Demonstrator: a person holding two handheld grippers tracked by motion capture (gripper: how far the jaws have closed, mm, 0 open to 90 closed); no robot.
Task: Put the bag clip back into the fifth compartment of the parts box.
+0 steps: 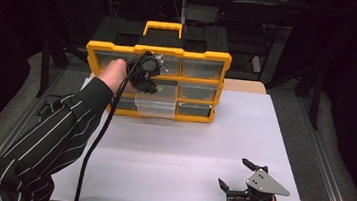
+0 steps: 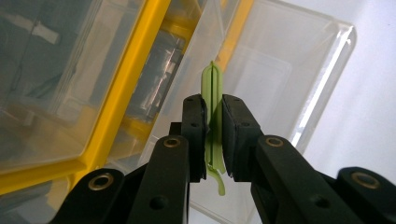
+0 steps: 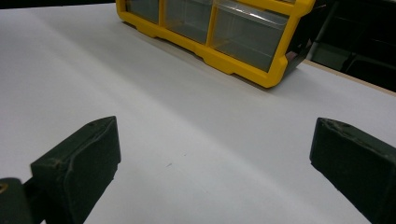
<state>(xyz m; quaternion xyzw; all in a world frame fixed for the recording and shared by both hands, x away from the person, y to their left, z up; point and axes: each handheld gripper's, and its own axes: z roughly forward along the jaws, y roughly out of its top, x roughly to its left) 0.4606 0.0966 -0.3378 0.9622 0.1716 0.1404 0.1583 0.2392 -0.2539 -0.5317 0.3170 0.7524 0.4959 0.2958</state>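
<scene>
The left tongs (image 2: 213, 135) pinch a thin green clip (image 2: 213, 93) just over a pulled-out clear drawer (image 2: 322, 60); the right tongs (image 3: 212, 154) gape wide above the table (image 3: 187, 116).

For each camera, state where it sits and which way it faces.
High view: above the table's near edge, facing forward and down at the organizer; a striped sleeve and both grippers show.
Left gripper view: on the left gripper, facing the pulled-out drawer; jaws clamp a green piece.
Right gripper view: on the right gripper, low over the table, facing the organizer; jaws apart.
All three share the organizer.
</scene>
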